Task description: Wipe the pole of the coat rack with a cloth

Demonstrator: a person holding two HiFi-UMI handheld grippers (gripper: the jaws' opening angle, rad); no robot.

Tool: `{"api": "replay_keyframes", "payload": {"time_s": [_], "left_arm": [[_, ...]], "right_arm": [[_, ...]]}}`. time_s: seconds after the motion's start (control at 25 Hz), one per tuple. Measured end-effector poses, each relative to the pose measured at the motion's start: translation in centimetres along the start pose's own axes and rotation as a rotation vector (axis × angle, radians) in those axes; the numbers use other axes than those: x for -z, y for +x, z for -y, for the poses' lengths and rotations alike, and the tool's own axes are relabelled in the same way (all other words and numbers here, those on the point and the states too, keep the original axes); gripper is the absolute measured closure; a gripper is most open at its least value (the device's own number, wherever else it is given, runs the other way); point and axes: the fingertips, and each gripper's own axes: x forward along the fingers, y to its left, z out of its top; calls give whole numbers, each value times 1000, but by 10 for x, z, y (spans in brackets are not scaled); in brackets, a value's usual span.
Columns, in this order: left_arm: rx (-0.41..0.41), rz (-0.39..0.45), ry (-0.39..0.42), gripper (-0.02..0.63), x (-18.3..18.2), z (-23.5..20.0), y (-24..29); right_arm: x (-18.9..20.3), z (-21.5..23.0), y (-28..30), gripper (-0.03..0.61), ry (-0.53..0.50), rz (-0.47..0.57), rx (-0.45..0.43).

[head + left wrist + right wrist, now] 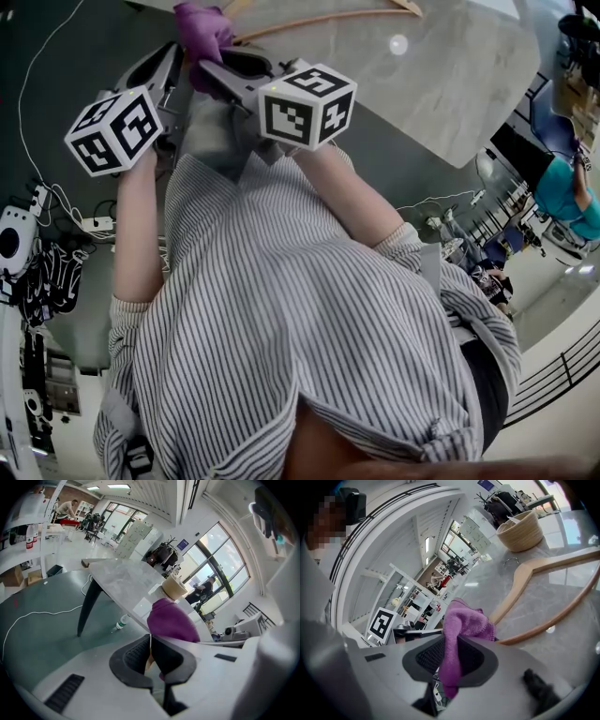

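Both forearms extended forward, left gripper (150, 643) jaws together, right gripper (451, 645) jaws clamped on cloth (465, 622)

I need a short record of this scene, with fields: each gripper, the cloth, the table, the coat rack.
right gripper: shut on the cloth
left gripper: jaws together; cloth just past their tips, a pinch on it cannot be confirmed
cloth: purple, bunched, one end hangs down between the right jaws
table: marble top; bears a hanger and a basket
coat rack: not in view
wiping: not under way
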Motion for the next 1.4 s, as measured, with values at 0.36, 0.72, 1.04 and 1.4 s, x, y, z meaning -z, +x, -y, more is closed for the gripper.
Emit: {"api": "replay_keyframes", "payload": {"time_s": [0.36, 0.72, 1.04, 1.4], "left_arm": [[7, -14, 41, 595, -6, 12, 2], [18, -46, 70, 595, -5, 27, 12], [28, -64, 89, 595, -3, 38, 20], [55, -98, 122, 595, 2, 47, 27]], "right_arm": [[-4, 0, -8, 500, 22, 4, -24], [-5, 12, -21, 500, 53, 9, -15], [-4, 22, -30, 501, 70, 13, 3], [-3, 32, -34, 500, 85, 32, 31]]}}
